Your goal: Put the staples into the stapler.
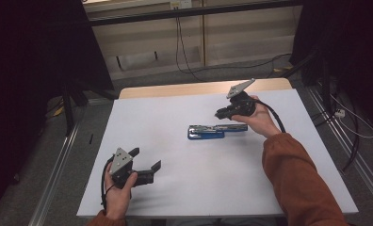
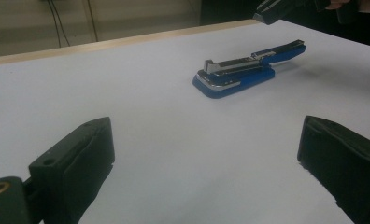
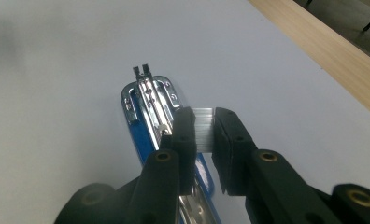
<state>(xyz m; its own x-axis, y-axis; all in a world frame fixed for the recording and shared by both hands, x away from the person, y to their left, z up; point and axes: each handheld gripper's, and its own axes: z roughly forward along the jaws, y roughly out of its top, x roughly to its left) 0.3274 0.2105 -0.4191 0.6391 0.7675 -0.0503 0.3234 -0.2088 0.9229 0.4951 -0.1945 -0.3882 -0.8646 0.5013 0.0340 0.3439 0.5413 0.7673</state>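
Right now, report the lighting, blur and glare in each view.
High view: dim, dark corners, soft detail. Left gripper view: stapler fairly sharp, near jaws of the left hand-held gripper blurred. Right gripper view: glare on the staple strip held by the right hand-held gripper.

The left gripper (image 1: 144,159) hovers well short of the stapler (image 1: 216,131), near the person's side, its jaws spread wide; the left hand (image 1: 117,194) grips it from below; the right gripper (image 3: 203,129) hangs just above the stapler, jaws pinching a staple strip (image 3: 203,126) (silvery); an orange sleeve (image 1: 297,181) covers that forearm.
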